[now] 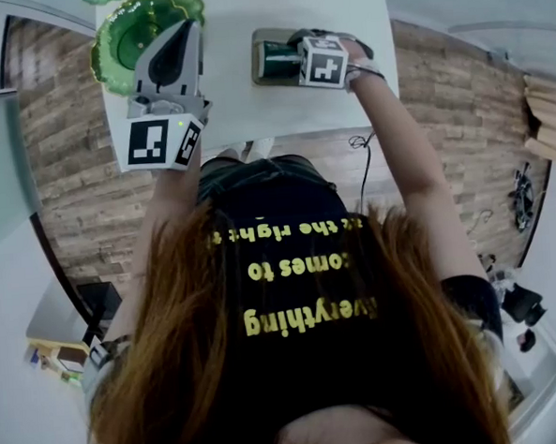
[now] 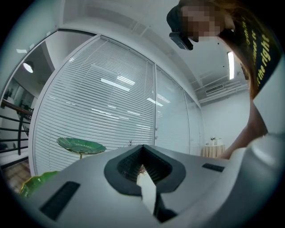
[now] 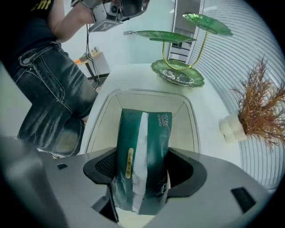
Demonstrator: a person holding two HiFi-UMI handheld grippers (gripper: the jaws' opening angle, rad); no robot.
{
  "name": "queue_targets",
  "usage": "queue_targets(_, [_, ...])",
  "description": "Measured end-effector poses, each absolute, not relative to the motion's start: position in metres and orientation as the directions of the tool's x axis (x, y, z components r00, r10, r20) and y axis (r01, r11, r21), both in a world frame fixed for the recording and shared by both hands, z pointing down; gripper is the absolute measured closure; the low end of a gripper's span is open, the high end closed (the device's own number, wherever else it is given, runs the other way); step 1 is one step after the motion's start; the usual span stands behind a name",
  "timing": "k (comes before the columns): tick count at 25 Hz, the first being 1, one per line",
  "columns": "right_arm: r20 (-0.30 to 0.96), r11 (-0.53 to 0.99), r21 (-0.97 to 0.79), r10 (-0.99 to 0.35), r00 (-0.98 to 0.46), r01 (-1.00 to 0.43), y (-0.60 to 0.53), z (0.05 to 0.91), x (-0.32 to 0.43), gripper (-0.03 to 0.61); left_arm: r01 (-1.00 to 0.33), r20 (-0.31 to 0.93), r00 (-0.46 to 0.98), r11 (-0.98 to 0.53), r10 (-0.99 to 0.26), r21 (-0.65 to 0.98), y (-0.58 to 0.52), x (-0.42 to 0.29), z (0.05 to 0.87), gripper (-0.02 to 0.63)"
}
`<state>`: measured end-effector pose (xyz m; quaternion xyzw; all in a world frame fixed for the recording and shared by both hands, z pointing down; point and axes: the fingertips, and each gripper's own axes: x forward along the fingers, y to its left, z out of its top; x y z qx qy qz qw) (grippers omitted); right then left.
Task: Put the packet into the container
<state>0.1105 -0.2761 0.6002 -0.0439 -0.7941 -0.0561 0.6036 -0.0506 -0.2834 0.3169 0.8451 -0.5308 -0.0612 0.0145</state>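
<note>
A dark green packet with a white stripe (image 3: 141, 151) sits upright between the jaws of my right gripper (image 3: 142, 167), which is shut on its lower half. It hangs just above a shallow, pale, rounded-rectangle container (image 3: 190, 116) on the white table; the packet's top end reaches over the tray's inside. In the head view the packet (image 1: 274, 60) and right gripper (image 1: 287, 61) are over the container (image 1: 271, 32) at the table's middle. My left gripper (image 1: 188, 27) is raised to the left, jaws together and nothing in them; in its own view the left gripper (image 2: 143, 155) points at window blinds.
A green leaf-shaped tiered stand (image 3: 178, 73) stands on the table beyond the container and shows under the left gripper as the stand (image 1: 130, 33). A dried plant in a white vase (image 3: 256, 116) is at the right. The table's near edge (image 1: 254, 133) meets the person's jeans.
</note>
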Motion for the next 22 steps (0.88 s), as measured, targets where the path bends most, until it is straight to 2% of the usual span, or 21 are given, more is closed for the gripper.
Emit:
queue_targets(10, [0.963,0.981,0.052,0.001,-0.271,0.186,-0.275,0.597,0.099,0.245,-0.892,-0.092,0.435,-0.442,-0.896,0.096,-0.286,-0.044,0.316,0.612])
queue_targets(17, [0.968,0.995,-0.02,0.044,-0.245,0.097,-0.274,0.606,0.11,0.204,-0.879,-0.091,0.458,-0.466,-0.884,0.105,-0.286,-0.043,0.318,0.612])
queue_targets(22, [0.949,0.995,-0.062,0.082,-0.305,0.074,-0.272,0.587,0.106,0.161,-0.882,-0.093,0.451,-0.459,-0.887,0.102,-0.287,-0.045,0.317,0.612])
